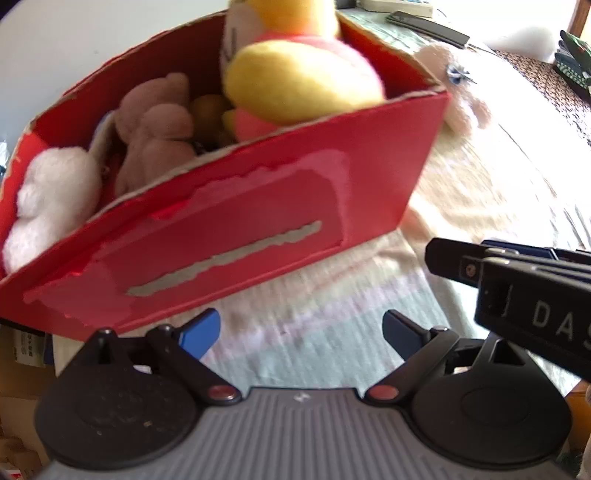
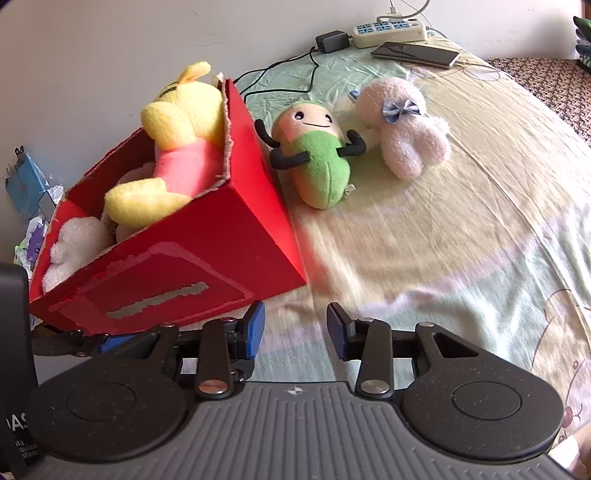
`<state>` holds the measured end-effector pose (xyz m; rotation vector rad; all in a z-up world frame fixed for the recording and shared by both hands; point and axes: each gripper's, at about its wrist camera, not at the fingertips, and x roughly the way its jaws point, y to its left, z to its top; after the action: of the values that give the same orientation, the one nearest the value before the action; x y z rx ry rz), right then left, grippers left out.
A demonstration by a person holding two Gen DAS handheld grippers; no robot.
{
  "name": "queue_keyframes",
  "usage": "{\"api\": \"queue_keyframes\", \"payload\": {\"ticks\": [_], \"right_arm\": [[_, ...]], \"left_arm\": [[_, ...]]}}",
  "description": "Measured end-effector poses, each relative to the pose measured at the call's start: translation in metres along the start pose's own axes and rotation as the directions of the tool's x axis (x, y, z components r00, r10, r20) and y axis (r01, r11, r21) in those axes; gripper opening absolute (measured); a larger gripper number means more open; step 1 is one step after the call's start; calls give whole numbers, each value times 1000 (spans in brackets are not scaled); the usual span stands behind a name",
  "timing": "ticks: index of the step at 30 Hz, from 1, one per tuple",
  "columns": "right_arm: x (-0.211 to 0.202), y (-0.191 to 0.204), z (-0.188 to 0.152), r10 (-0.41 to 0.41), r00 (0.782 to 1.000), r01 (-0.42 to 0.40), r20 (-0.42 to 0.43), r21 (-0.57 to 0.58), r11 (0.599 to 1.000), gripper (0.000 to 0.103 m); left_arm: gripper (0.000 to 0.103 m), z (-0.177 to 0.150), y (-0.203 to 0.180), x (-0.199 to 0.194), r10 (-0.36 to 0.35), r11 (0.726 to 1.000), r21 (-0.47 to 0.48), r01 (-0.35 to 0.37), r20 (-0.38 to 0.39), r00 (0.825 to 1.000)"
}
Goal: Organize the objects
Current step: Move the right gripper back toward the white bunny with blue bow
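Note:
A red cardboard box (image 1: 258, 218) (image 2: 207, 254) stands on the bed, holding a yellow and pink plush (image 1: 303, 77) (image 2: 173, 147), a brown bear (image 1: 155, 129) and a white plush (image 1: 51, 195) (image 2: 74, 240). Outside it, to its right, lie a green bean plush (image 2: 317, 155) and a pale pink plush with a blue bow (image 2: 402, 122) (image 1: 461, 92). My left gripper (image 1: 301, 332) is open just in front of the box, nothing between its blue pads. My right gripper (image 2: 295, 328) is open too, empty, near the box's front right corner.
The bed sheet (image 2: 443, 240) is pale green and cream. At the far edge lie a power strip (image 2: 391, 29), a charger (image 2: 332, 40) and a phone (image 2: 417, 53). A wall rises behind the box. Clutter sits off the bed's left edge (image 2: 26, 184).

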<state>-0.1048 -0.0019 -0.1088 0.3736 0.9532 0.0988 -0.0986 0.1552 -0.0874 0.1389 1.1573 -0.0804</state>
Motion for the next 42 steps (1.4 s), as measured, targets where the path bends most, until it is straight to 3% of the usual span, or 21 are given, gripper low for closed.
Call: {"api": "queue_keyframes", "payload": {"ticks": [13, 29, 42], "right_arm": [[-5, -34, 22, 59, 998, -60, -25, -27, 998, 41], [-12, -109, 67, 88, 996, -89, -32, -25, 996, 41], [-13, -157, 81, 111, 993, -110, -44, 10, 994, 41]], "left_arm": [[95, 12, -44, -3, 21, 1000, -6, -21, -6, 1000], [95, 46, -121, -2, 30, 1000, 5, -30, -14, 999], [95, 67, -164, 4, 40, 999, 26, -40, -4, 999]]}}
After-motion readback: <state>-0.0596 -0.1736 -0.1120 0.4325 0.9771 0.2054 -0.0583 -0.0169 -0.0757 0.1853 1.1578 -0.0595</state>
